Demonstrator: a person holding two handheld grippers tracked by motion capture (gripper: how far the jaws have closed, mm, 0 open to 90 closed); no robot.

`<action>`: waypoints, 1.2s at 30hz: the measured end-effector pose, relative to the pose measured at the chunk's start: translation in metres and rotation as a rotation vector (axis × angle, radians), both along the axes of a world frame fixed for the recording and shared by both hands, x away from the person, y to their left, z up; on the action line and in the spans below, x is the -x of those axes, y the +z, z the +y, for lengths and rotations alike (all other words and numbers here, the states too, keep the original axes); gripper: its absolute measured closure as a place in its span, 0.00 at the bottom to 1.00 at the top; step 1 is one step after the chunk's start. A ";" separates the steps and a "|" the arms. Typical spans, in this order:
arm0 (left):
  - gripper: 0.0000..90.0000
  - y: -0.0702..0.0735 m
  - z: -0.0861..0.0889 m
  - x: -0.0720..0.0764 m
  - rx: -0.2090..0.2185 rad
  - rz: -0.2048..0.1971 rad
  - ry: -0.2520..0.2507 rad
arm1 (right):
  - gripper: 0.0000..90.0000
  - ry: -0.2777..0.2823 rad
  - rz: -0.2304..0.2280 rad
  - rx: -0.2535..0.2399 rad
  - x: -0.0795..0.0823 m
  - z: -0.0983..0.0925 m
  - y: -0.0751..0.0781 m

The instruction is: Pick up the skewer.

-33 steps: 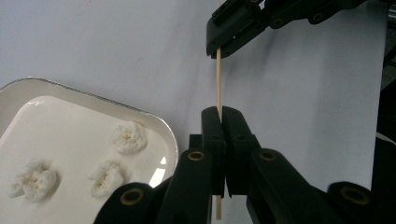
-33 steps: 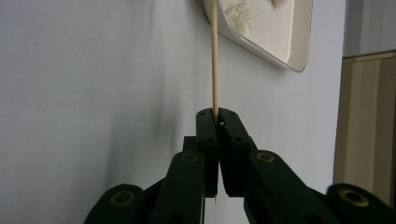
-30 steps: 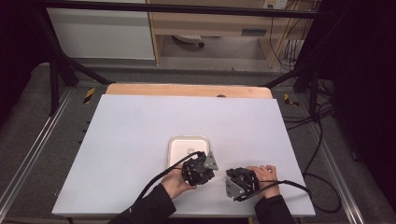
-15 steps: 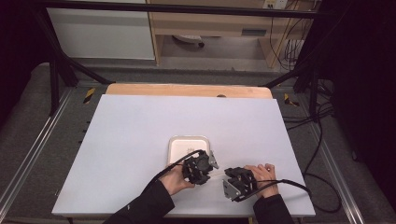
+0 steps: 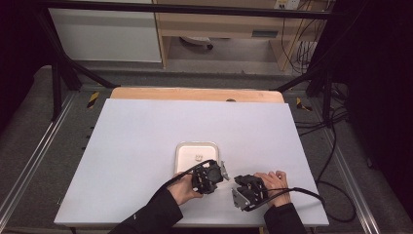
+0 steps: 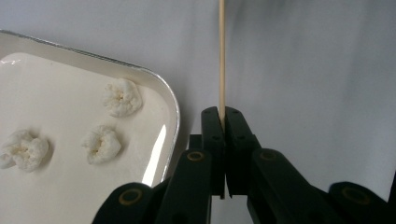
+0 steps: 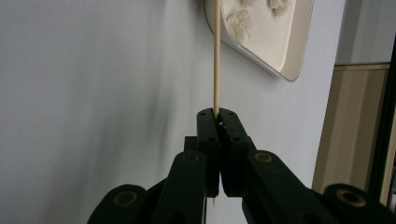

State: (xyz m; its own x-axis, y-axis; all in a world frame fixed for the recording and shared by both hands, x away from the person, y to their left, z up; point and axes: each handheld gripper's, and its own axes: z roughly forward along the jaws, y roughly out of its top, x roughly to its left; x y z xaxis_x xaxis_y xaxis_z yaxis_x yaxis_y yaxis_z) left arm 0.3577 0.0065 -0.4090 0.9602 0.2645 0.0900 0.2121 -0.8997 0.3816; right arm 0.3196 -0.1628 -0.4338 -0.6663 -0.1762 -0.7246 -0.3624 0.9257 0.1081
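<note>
A white tray (image 5: 197, 144) sits mid-table with popcorn (image 5: 198, 157) in it. In the left gripper view the tray (image 6: 173, 102) holds three popcorn pieces (image 6: 122, 97). My left gripper (image 5: 209, 176) is just off the tray's near right corner. It is shut (image 6: 222, 112) on a thin wooden skewer (image 6: 221, 56) that points away over the white table. My right gripper (image 5: 246, 191) lies to its right, near the table's front edge. It is shut (image 7: 216, 113) on another wooden skewer (image 7: 216, 56), whose far end reaches toward the tray (image 7: 285, 42) and its popcorn (image 7: 239, 22).
The white tabletop (image 5: 146, 131) has open room on the left and at the back. A wooden strip (image 5: 195, 93) runs along its far edge. Black cables (image 5: 302, 191) trail from both grippers. Dark frame bars and floor cables surround the table.
Almost nothing: both hands and grippers shifted only slightly near the tray's near edge, each still clamped on its skewer.
</note>
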 end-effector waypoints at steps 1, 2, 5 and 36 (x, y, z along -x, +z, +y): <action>0.98 0.000 0.000 0.000 0.001 -0.005 -0.001 | 0.99 -0.004 0.001 -0.001 0.000 0.000 0.000; 0.98 0.001 0.000 0.001 -0.001 -0.011 -0.005 | 0.98 -0.004 -0.003 -0.005 0.000 0.000 0.000; 0.98 0.002 0.002 0.002 0.002 -0.022 -0.005 | 0.97 -0.010 -0.002 -0.018 0.000 0.000 0.001; 0.98 0.006 0.112 0.011 0.248 -0.096 0.208 | 0.15 -0.523 0.338 -0.626 -0.020 -0.036 0.005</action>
